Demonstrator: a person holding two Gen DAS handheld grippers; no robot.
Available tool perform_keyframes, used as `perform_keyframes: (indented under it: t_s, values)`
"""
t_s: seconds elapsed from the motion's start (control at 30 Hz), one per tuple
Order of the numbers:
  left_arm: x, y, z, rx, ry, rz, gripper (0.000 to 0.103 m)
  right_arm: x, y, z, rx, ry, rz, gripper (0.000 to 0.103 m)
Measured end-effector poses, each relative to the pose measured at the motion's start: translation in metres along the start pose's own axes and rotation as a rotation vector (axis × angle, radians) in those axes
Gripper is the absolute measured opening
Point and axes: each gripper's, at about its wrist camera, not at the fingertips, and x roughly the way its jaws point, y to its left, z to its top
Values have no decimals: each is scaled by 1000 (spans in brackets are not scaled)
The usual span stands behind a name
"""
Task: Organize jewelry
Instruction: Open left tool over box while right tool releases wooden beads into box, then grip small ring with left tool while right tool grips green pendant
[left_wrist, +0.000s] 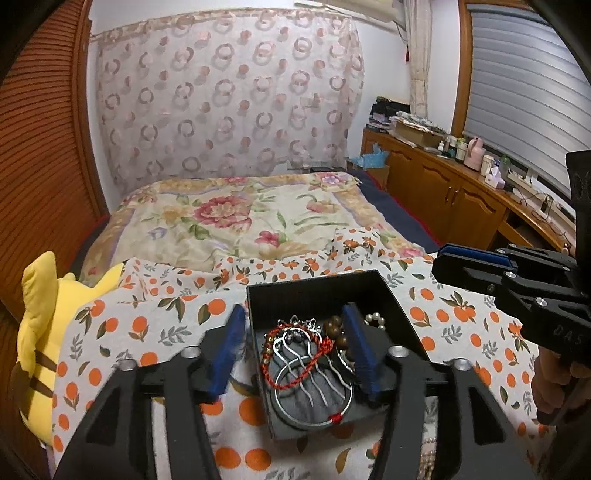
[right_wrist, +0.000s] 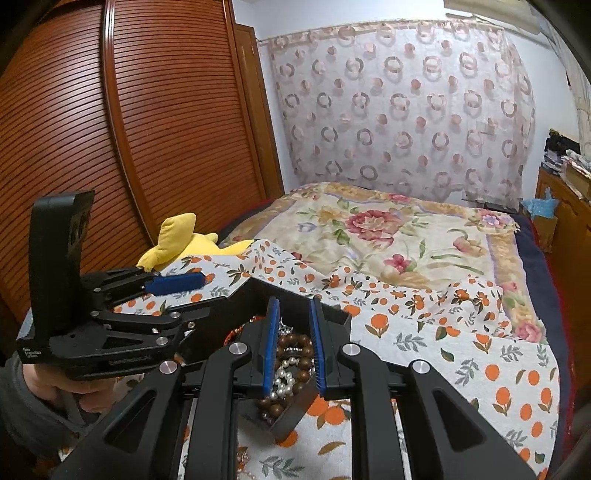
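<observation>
The black jewelry box (left_wrist: 317, 291) sits on the orange-print cloth (left_wrist: 147, 325), holding the jewelry: a silver hair comb (left_wrist: 314, 362), red cord bracelet (left_wrist: 291, 369), wooden beads (left_wrist: 334, 326) and pearls (left_wrist: 376, 319). The left gripper (left_wrist: 295, 354), spread wide, straddles the box's left wall, probably to steady it. The right gripper (right_wrist: 293, 350) hovers above the box, its 2 ribbed blue pads parted and pinching nothing.

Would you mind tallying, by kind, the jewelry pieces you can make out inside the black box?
Silver hair comb: 1
Silver bangle: 1
Red cord bracelet: 1
Brown wooden bead bracelet: 1
White pearl strand: 1
Total: 5 clearly visible in the black box; the pile is tangled, so more may be hidden.
</observation>
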Motion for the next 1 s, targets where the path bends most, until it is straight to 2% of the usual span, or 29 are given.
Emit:
perform_keyframes:
  t_s: [0.2,0.4,0.5,0.8,0.9,1.0]
  values:
    - [-28,2,-13,-7,-34,12,84,-17,11,-14,-7,10,-17,19]
    - [-53,-4,-35,-8,-47,18,92,-33,25,-37,-10,32,-33,19]
    - [-62,-4,-46,-10,-42,16,95,-42,32,-51,-5,45,-38,19]
    - [-82,-8,-86,-3,-10,23,95,-50,46,-88,-10,107,-50,19]
    - [-82,-10,-99,-6,11,9,95,-51,49,-101,-7,129,-55,29]
    - [-80,-14,-109,-5,32,-6,95,-55,50,-113,6,143,-57,30]
